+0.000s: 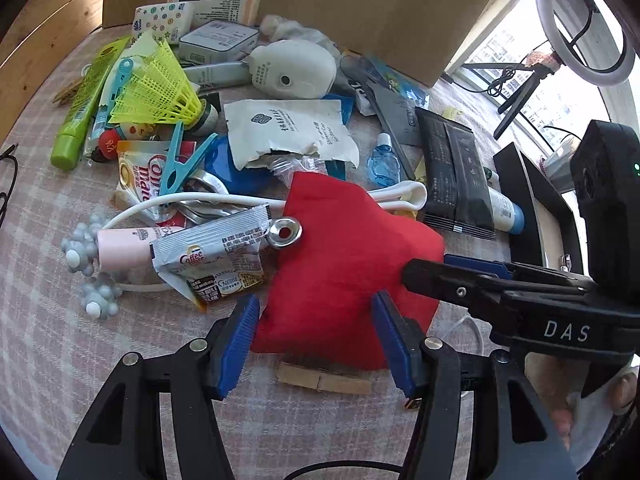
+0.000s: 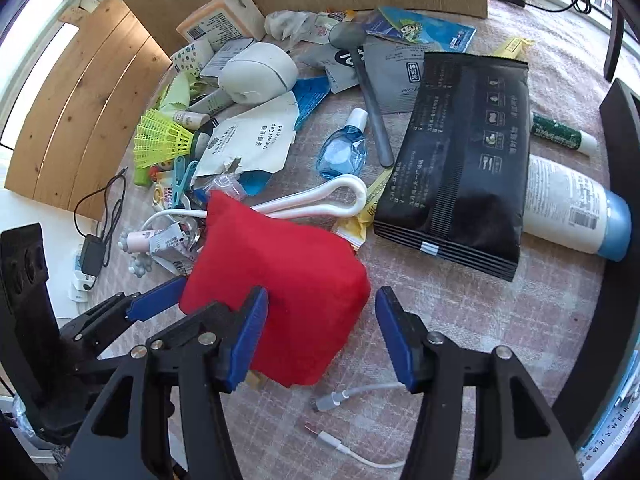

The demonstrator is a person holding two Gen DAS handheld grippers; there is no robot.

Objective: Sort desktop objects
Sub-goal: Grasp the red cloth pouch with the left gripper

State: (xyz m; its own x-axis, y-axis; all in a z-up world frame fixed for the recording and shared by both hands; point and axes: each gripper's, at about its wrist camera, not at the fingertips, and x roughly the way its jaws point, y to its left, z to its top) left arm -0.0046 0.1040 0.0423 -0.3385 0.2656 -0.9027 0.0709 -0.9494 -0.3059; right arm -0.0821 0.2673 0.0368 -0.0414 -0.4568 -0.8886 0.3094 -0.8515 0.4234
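A red cloth pouch point(image 1: 344, 256) lies on the checked tablecloth point(image 1: 60, 360) in front of a pile of small items. My left gripper point(image 1: 316, 340) is open, its blue pads on either side of the pouch's near edge. My right gripper point(image 2: 320, 336) is open too, astride the pouch's point(image 2: 280, 272) near right corner. The right gripper's fingers point(image 1: 472, 276) reach in from the right in the left wrist view. The left gripper's fingers point(image 2: 152, 300) show at the left in the right wrist view.
A wooden clothespin point(image 1: 324, 380) lies just under the pouch. Around are a black packet point(image 2: 456, 168), a white lotion bottle point(image 2: 568, 204), a blue dropper bottle point(image 2: 344, 148), a yellow shuttlecock point(image 1: 160, 88), a coffee sachet point(image 1: 216, 256) and a white USB cable point(image 2: 352, 448). A cardboard wall point(image 1: 360, 4) stands behind.
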